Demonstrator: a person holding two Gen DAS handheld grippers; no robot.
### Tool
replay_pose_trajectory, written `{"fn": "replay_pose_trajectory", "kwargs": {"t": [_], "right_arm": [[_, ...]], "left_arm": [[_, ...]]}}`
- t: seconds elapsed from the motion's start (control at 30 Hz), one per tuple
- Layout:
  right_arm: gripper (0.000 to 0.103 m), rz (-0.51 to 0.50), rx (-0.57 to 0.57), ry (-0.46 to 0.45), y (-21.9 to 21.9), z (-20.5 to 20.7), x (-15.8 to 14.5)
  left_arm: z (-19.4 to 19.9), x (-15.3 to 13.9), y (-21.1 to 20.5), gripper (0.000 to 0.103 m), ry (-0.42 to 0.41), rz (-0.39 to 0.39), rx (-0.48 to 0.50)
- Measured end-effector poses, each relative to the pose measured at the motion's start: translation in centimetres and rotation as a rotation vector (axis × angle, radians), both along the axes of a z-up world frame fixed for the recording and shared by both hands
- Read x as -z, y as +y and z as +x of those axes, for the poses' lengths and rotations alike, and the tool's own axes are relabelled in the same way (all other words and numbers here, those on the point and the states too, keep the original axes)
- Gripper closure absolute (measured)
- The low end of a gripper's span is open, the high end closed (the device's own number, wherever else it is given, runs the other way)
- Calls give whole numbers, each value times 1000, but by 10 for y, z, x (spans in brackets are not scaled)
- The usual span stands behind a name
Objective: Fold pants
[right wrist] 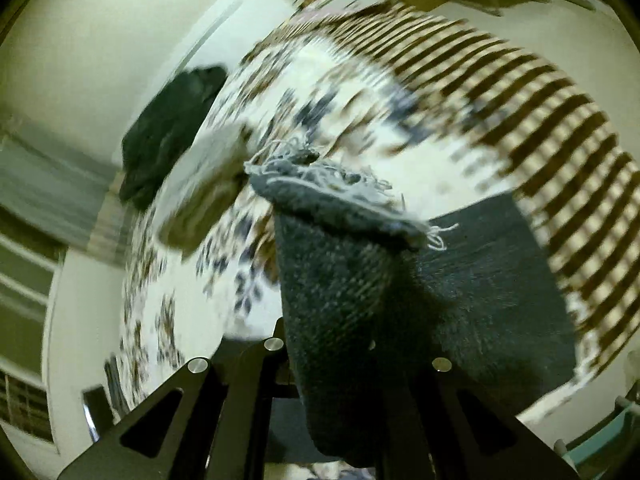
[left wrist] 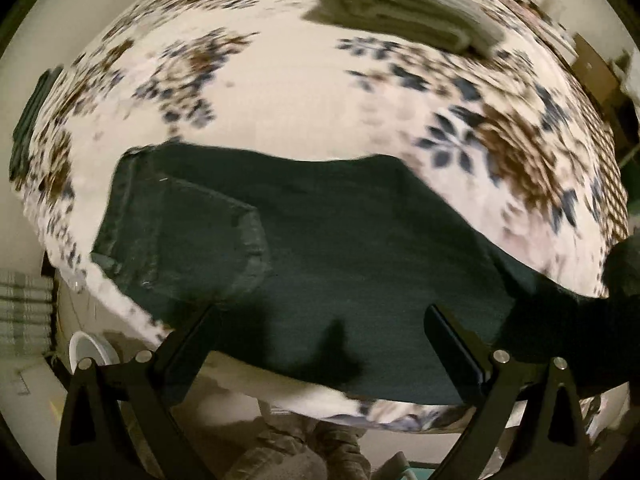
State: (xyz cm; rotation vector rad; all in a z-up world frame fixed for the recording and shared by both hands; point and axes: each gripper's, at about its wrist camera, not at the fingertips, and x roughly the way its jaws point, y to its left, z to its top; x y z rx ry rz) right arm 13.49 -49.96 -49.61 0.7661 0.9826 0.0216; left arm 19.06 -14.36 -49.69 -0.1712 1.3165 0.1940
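Observation:
Dark denim pants [left wrist: 320,240] lie across the near part of a floral blanket [left wrist: 280,92], waistband and back pocket at the left. My left gripper [left wrist: 320,332] is open and empty, hovering just above the pants' near edge. My right gripper [right wrist: 332,360] is shut on the frayed hem end of a pant leg [right wrist: 344,216], lifted above the blanket; the rest of the leg [right wrist: 500,288] trails down to the right. In the left wrist view the lifted leg shows at the right edge [left wrist: 624,272].
A folded beige towel [left wrist: 400,8] lies at the far side of the blanket; it shows blurred in the right wrist view [right wrist: 208,192]. A dark garment [right wrist: 168,132] lies at the blanket's far left edge. A white bowl [left wrist: 90,352] sits on the floor below left. A striped blanket border [right wrist: 540,120] runs right.

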Motion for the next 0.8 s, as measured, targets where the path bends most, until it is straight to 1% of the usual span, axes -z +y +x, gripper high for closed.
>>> {"fn": "replay_pose_trajectory", "kwargs": {"t": [0.1, 0.27, 0.3, 0.37, 0.43, 0.47, 0.53, 0.57, 0.6, 0.67, 0.73, 0.8], "right_arm": [[96, -28, -89, 9, 50, 4, 11], [96, -61, -216, 62, 127, 12, 46], [96, -85, -236, 77, 143, 12, 54], [96, -123, -264, 104, 161, 12, 69], [96, -195, -289, 131, 177, 14, 84], [92, -236, -305, 148, 184, 14, 91], [87, -284, -325, 197, 191, 18, 105], [76, -296, -342, 209, 197, 16, 108], [61, -295, -361, 210, 202, 16, 107], [46, -292, -442, 203, 219, 14, 108], [43, -247, -526, 200, 231, 10, 105], [39, -171, -535, 203, 225, 6, 99]], "left_arm": [[-4, 0, 23, 0, -4, 6, -24], [-10, 8, 61, 0, 7, 23, -73], [-11, 9, 65, 0, 8, 25, -78], [-15, 11, 77, 0, 11, 29, -94], [-20, 14, 89, 0, 18, 28, -112], [-23, 16, 94, 0, 26, 29, -122], [-25, 19, 102, 0, 40, 21, -138], [-26, 19, 105, 0, 43, 13, -147], [-26, 19, 109, 0, 43, 9, -157], [-24, 16, 113, 0, 37, 2, -169], [-19, 12, 112, 0, 20, -14, -175], [-13, 9, 107, 0, 7, -34, -166]]}}
